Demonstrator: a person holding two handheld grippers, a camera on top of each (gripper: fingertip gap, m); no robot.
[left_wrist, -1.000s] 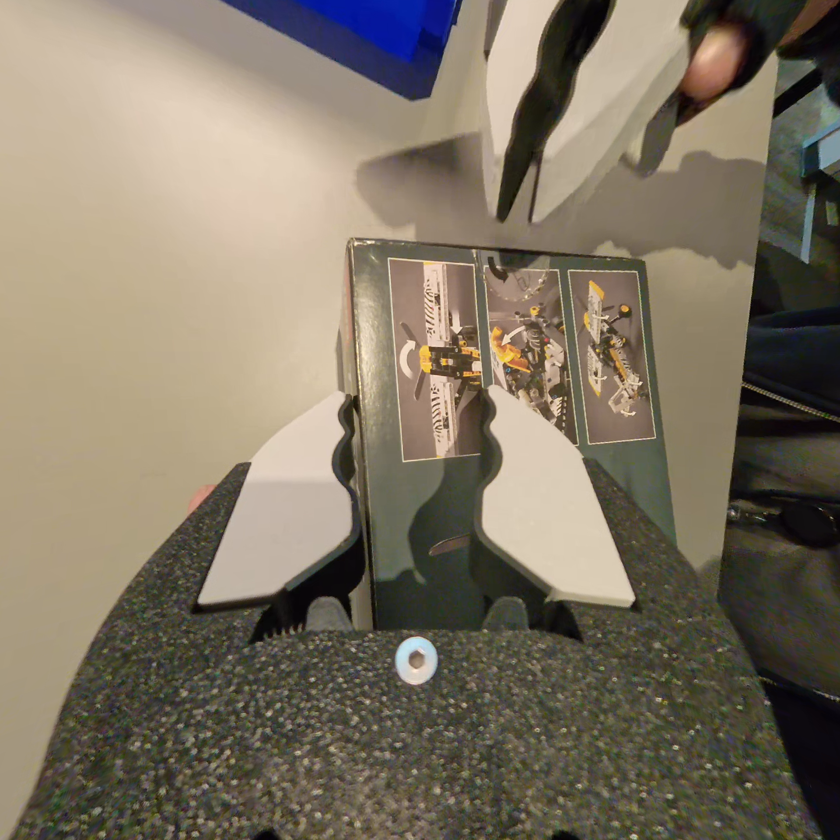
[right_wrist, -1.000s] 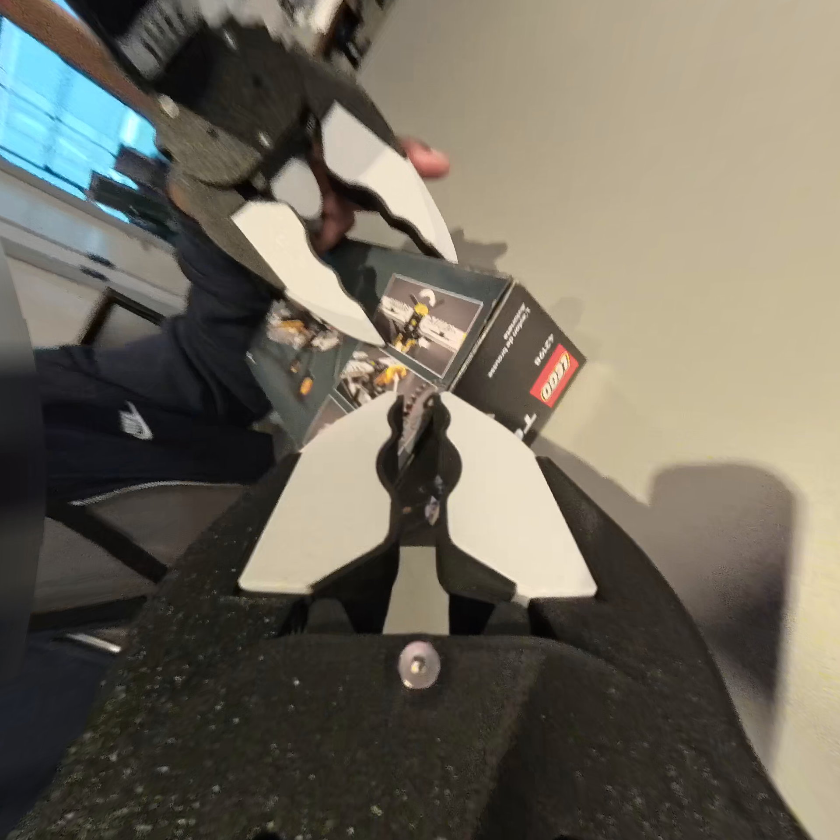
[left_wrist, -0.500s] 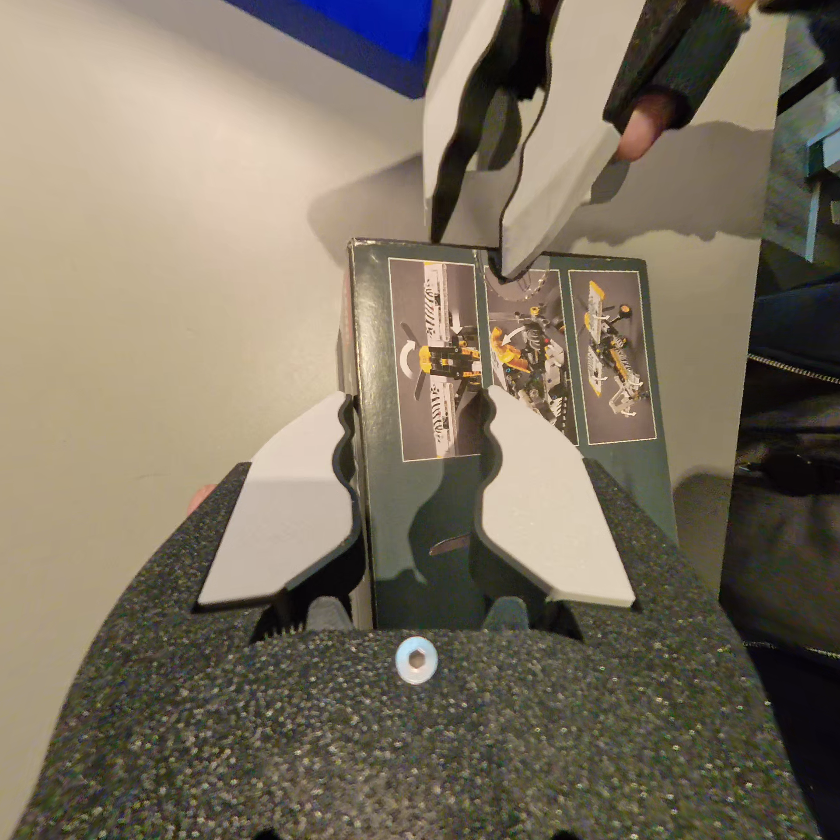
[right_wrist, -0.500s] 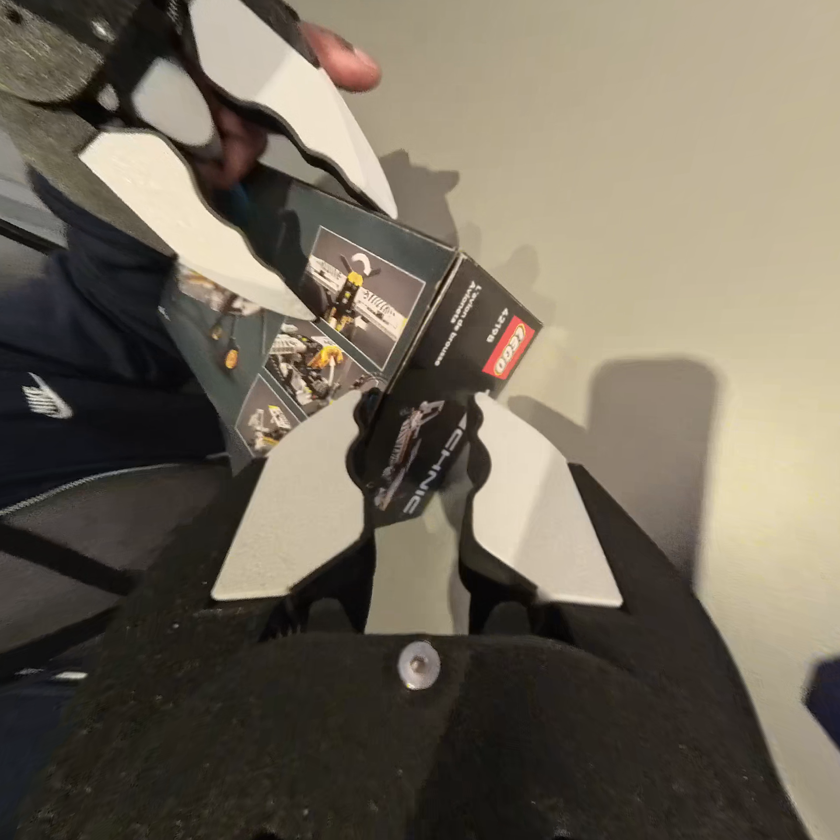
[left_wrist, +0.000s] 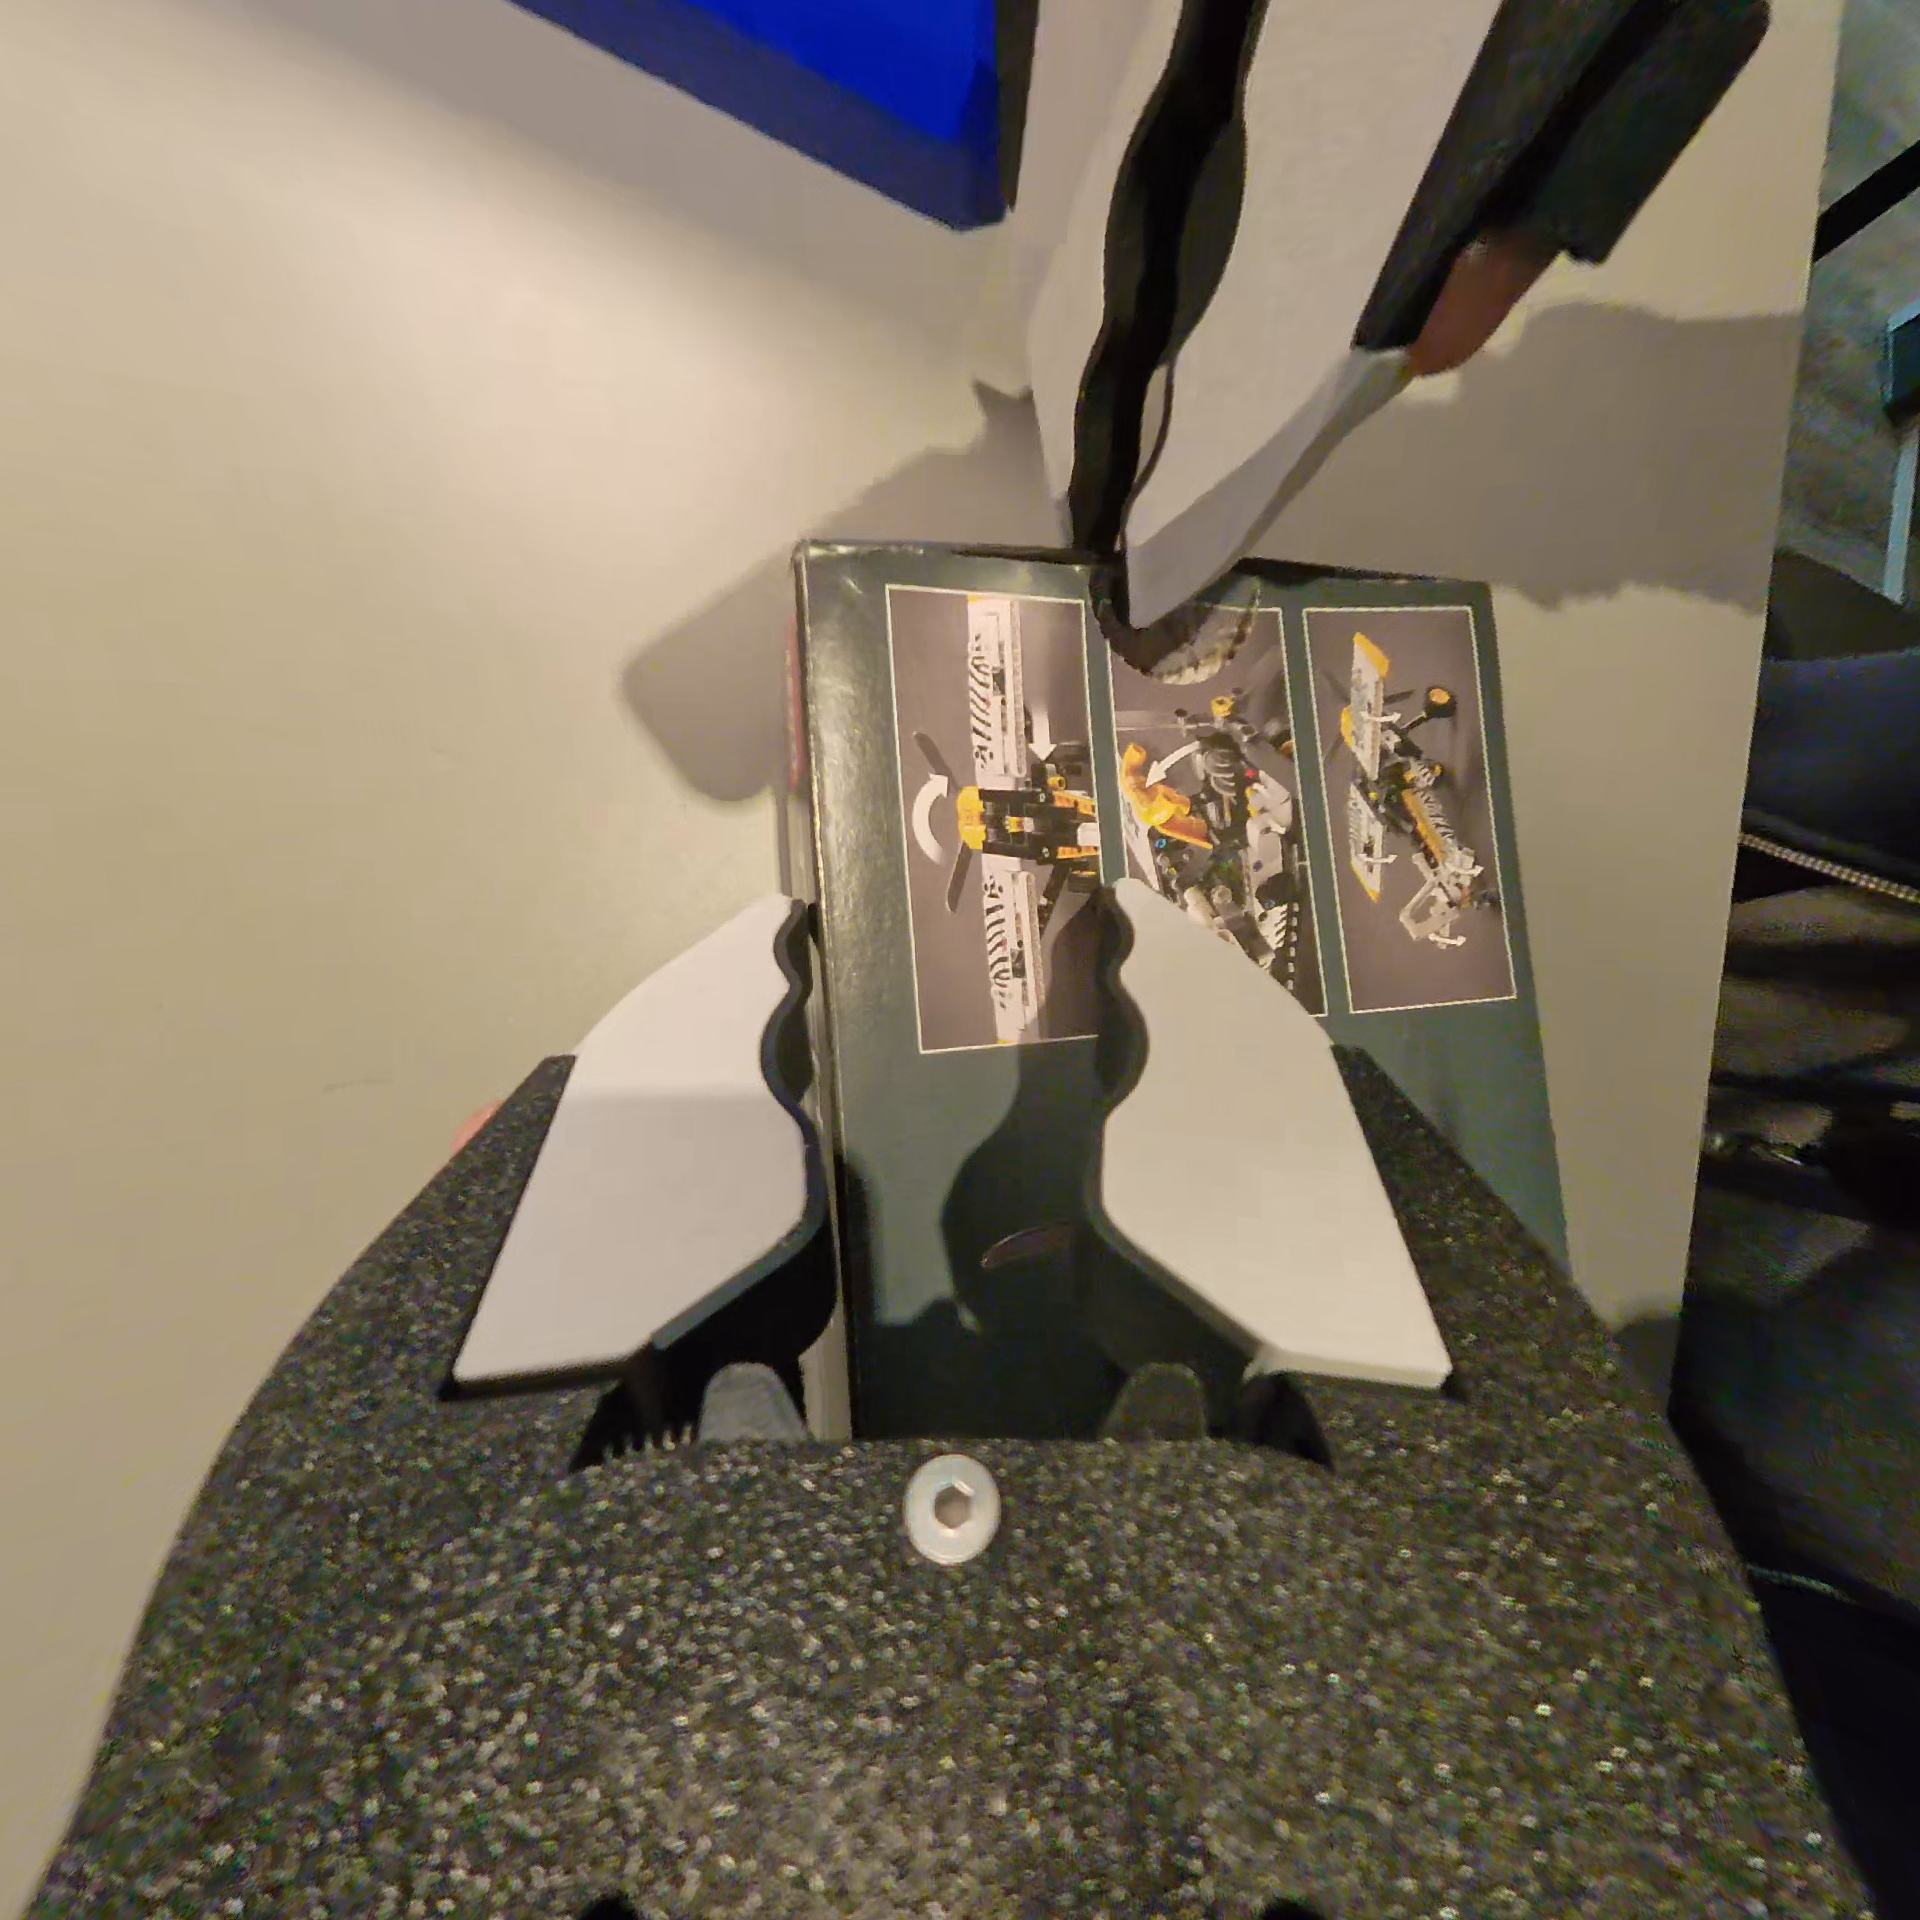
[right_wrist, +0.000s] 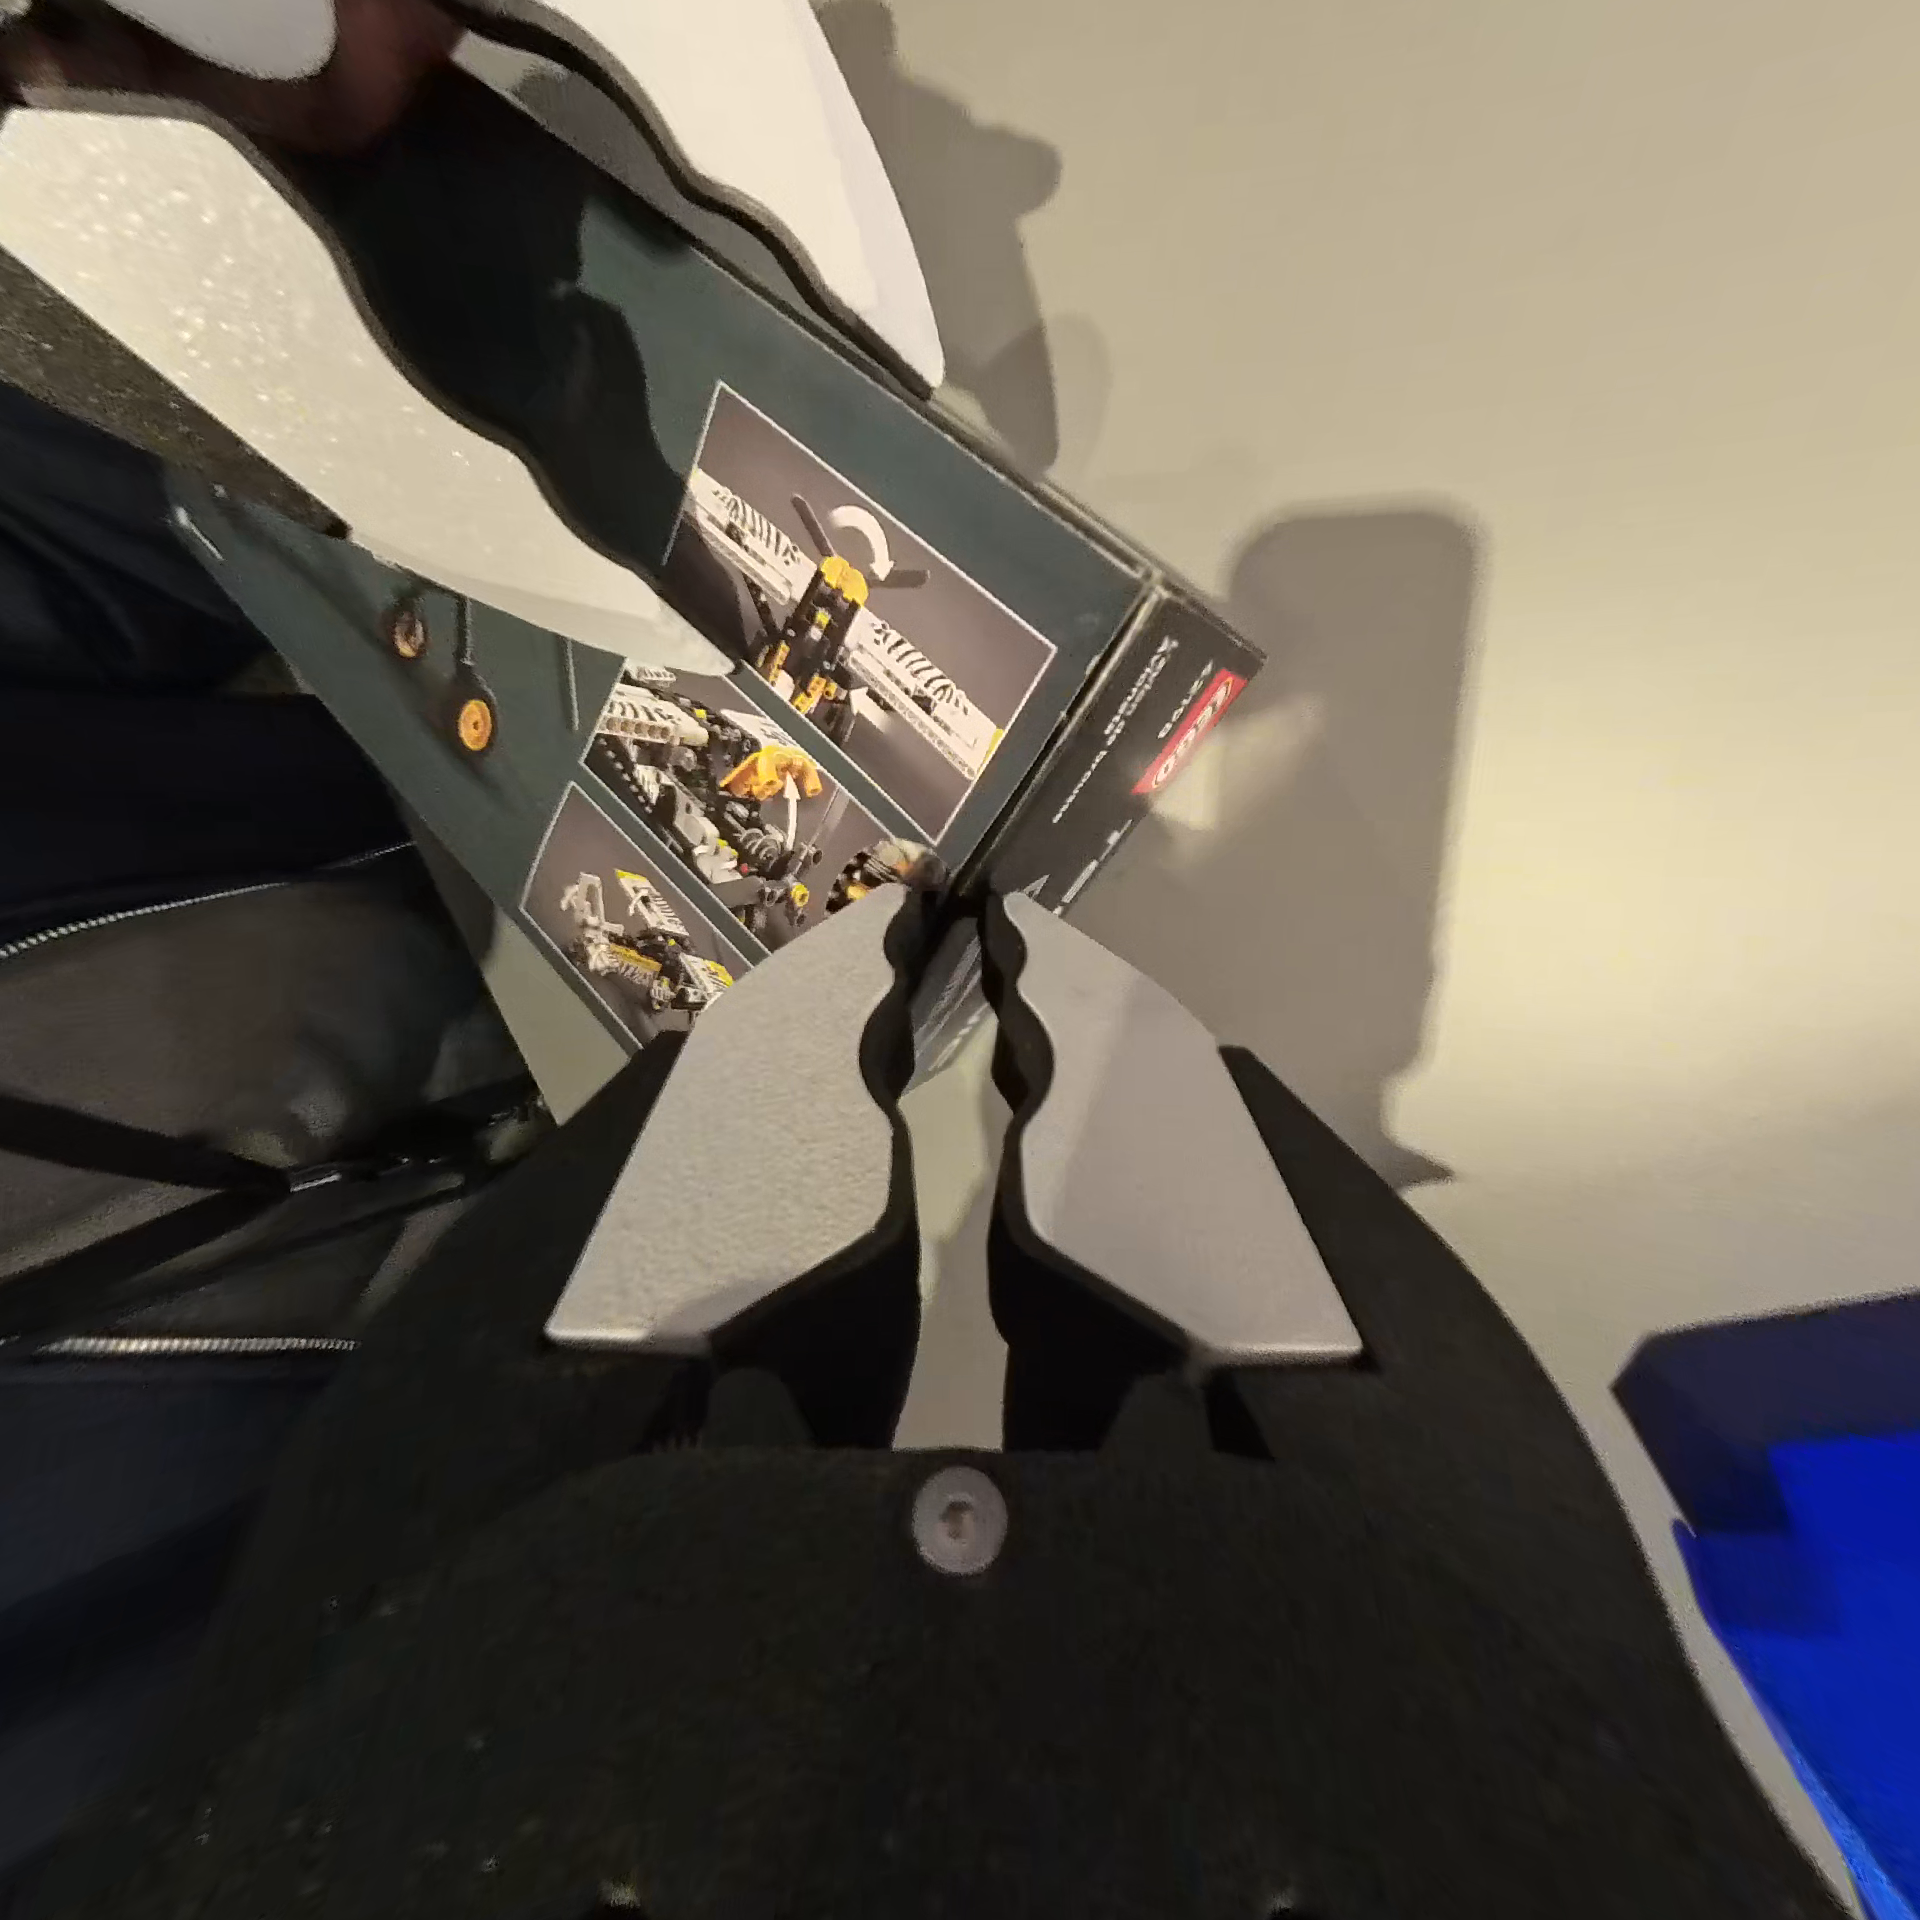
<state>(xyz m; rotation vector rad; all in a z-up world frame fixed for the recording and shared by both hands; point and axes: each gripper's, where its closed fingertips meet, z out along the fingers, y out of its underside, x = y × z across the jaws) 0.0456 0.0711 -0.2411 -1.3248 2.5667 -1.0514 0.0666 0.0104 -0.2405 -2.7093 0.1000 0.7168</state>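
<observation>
Cardboard of a dark green rectangular toy box (left_wrist: 1164, 831), printed with three photo panels of a yellow and white model plane, filled the space ahead of the left gripper (left_wrist: 951, 914). This gripper was clamped on the near end of the box, one finger on each broad face. The right gripper (right_wrist: 951, 904) came from the far end, its fingers nearly together and pinching the top edge of the box. A blue plastic bin (right_wrist: 1808, 1538) lay just beside it, on a pale table (left_wrist: 364, 623).
</observation>
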